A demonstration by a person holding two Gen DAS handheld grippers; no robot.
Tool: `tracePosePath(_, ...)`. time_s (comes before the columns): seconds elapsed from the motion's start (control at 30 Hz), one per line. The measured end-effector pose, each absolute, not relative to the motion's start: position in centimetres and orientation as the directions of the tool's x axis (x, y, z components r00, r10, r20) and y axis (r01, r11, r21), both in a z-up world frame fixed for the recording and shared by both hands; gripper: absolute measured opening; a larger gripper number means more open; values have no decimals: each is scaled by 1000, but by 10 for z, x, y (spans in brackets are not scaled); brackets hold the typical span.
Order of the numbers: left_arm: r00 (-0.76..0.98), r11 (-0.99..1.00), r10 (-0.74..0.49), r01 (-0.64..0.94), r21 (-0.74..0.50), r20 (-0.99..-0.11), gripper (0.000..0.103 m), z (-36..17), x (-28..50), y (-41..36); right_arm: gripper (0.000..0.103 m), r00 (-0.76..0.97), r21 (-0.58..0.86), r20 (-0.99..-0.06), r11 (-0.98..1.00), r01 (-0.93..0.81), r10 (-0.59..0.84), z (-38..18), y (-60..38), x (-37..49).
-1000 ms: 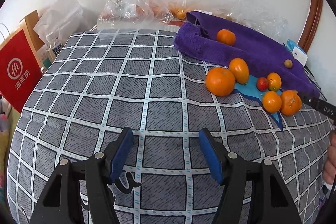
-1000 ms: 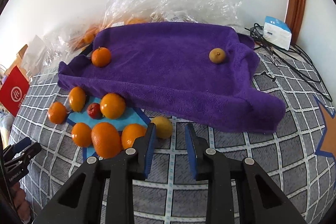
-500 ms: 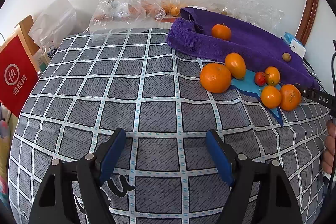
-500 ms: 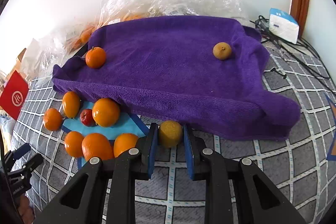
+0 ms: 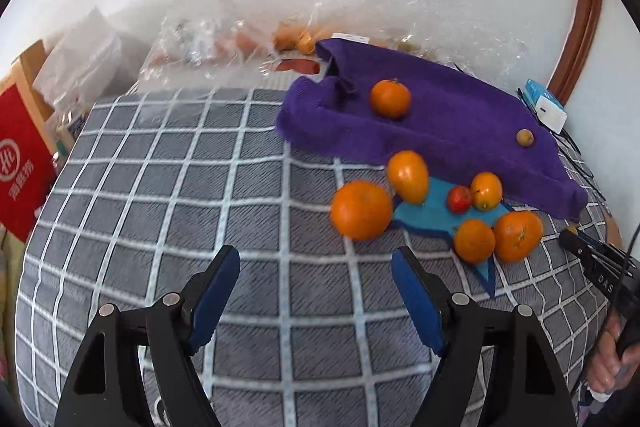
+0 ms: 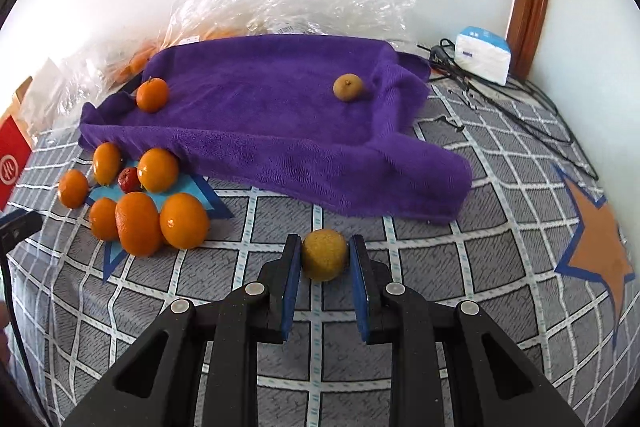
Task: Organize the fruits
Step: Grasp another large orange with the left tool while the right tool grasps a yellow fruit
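Right gripper [image 6: 325, 259] now closed around yellow fruit [image 6: 324, 254], off towel [image 6: 280, 131]

red bag [image 5: 20, 167], nine o'clock in left view: white circle logo over white Chinese characters, too blurred to read | right gripper [image 5: 570, 237] arm, four o'clock: white letters "DAS", rest cut off

Towel [image 6: 280, 131] lies behind fruit cluster [image 6: 140, 203]; two fruits on towel; lone fruit [image 6: 324, 255] sits right of cluster.
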State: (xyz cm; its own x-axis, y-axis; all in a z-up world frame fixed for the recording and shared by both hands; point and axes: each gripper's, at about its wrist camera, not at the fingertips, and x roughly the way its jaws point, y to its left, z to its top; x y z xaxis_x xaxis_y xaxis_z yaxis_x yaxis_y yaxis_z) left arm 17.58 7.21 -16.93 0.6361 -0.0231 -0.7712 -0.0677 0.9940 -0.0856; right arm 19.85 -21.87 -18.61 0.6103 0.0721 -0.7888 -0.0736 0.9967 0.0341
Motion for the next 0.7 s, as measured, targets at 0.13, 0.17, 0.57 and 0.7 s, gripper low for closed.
tracePosePath(0.13, 639, 994, -22, -67, -85, -769, 77, -173, 193, 64, 24, 628, 22, -775, 996, -87, 72, -191, -221, 193)
tracePosePath(0.17, 639, 994, -22, -68, -86, -769, 77, -174, 197, 62, 24, 625, 26, -777, 996, -86, 75, -191, -222, 193)
tracePosePath(0.57, 655, 987, -97, -33, -157, -749, 41, -190, 209, 58, 24, 618, 31, -782, 996, -85, 77, -194, -222, 196)
tracePosePath(0.7, 657, 984, -126, -11, -177, -743, 38, -191, 206, 58, 24, 617, 27, -784, 996, -81, 71, -194, -222, 196)
